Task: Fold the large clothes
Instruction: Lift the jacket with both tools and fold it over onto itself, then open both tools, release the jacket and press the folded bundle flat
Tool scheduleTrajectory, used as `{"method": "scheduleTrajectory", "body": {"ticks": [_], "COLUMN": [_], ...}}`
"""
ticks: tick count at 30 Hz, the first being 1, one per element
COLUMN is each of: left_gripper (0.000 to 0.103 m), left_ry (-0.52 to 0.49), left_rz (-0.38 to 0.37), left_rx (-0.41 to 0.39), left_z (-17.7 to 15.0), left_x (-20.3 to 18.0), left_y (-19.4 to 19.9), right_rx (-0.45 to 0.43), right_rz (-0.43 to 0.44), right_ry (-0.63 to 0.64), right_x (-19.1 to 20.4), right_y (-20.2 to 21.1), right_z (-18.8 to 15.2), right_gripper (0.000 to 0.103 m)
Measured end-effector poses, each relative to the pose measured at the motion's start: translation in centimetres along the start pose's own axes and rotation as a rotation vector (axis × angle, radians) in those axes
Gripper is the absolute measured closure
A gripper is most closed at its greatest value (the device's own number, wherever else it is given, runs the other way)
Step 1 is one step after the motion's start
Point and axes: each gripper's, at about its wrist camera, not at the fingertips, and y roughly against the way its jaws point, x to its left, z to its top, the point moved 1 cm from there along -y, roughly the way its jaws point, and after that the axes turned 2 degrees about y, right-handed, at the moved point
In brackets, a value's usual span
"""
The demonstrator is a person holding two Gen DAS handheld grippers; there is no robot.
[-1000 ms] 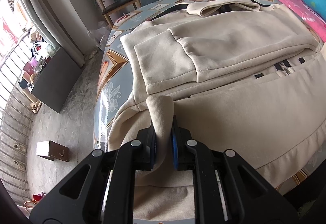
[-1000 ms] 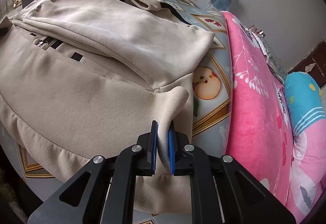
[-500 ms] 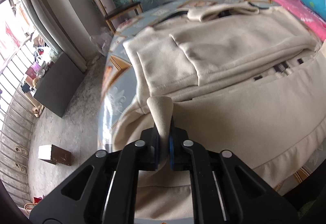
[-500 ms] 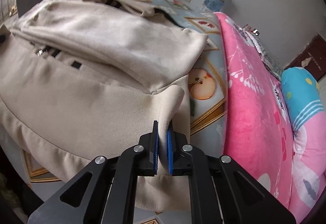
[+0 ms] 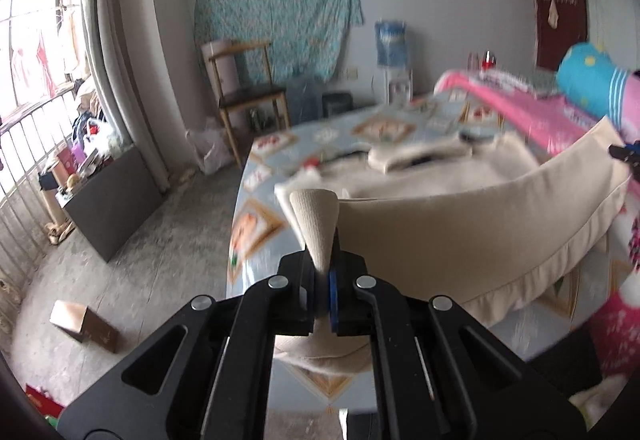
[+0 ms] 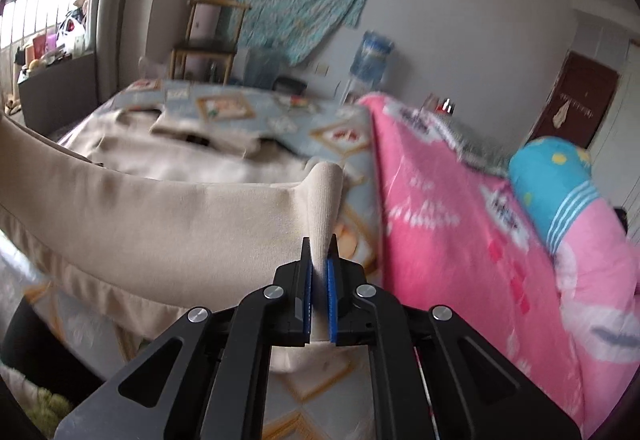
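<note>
A large beige hooded coat (image 5: 460, 216) lies on the patterned bed (image 5: 256, 224). Its bottom hem is lifted off the bed and stretched between my two grippers. My left gripper (image 5: 322, 280) is shut on the hem's left corner. My right gripper (image 6: 319, 272) is shut on the hem's right corner, and its tip shows at the right edge of the left wrist view (image 5: 626, 154). The raised hem (image 6: 140, 224) hides the coat's middle; its hood end (image 6: 200, 128) lies flat further back. Both views are motion-blurred.
A pink blanket (image 6: 460, 224) and a blue pillow (image 6: 556, 180) lie along the bed's right side. A wooden chair (image 5: 248, 88), a water dispenser (image 5: 392, 56) and a dark cabinet (image 5: 116, 196) stand beyond the bed. A cardboard box (image 5: 84, 326) sits on the floor.
Both grippers have risen and tilted up, lifting the coat's hem off the bed and carrying it toward the hood end. The views now look across the room instead of down.
</note>
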Motion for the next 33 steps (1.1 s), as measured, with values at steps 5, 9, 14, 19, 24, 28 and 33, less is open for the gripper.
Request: {"method": "scheduleTrajectory", "body": {"ticks": [5,9,14,19,24,28,33], "left_gripper": [0.098,0.098,0.098,0.098,0.088,0.086,0.090], "left_ry": [-0.001,-0.014,-0.033,-0.017,0.093,0.186,0.201], "left_rz": [-0.030,-0.041,-0.014,0.003,-0.034,0.030,0.019], "left_rx": [-0.050,-0.019,0.103,0.300,0.428,0.374,0.287], "left_z": [6.2,11.6,15.2,12.1,9.0,10.2,11.3], "left_x": [1.3,1.5,1.5,1.6,3.6,7.3,9.9], "left_y": [-4.8,-11.7,-23.3,-33.3,-37.2,-35.0,-29.5], "right_rx": [-0.042,-0.021,0.082,0.267,0.379,0.341,0.218], "right_rz": [0.014,0.040,0.076,0.136,0.127,0.025,0.137], "right_ry": [-0.002,0.009,0.009,0.027,-0.030,-0.146,-0.226], "right_x": [-1.7,-2.1,-0.5,2.0,0.0,-5.6,-7.7], "right_y": [-5.5,-12.5,-22.9,-32.7,-36.0,-33.2,-24.5], "right_z": [6.3,12.1,15.6,13.5,11.2,11.0,9.9], "right_gripper": [0.097,0.097,0.097,0.097,0.077,0.072,0.070]}}
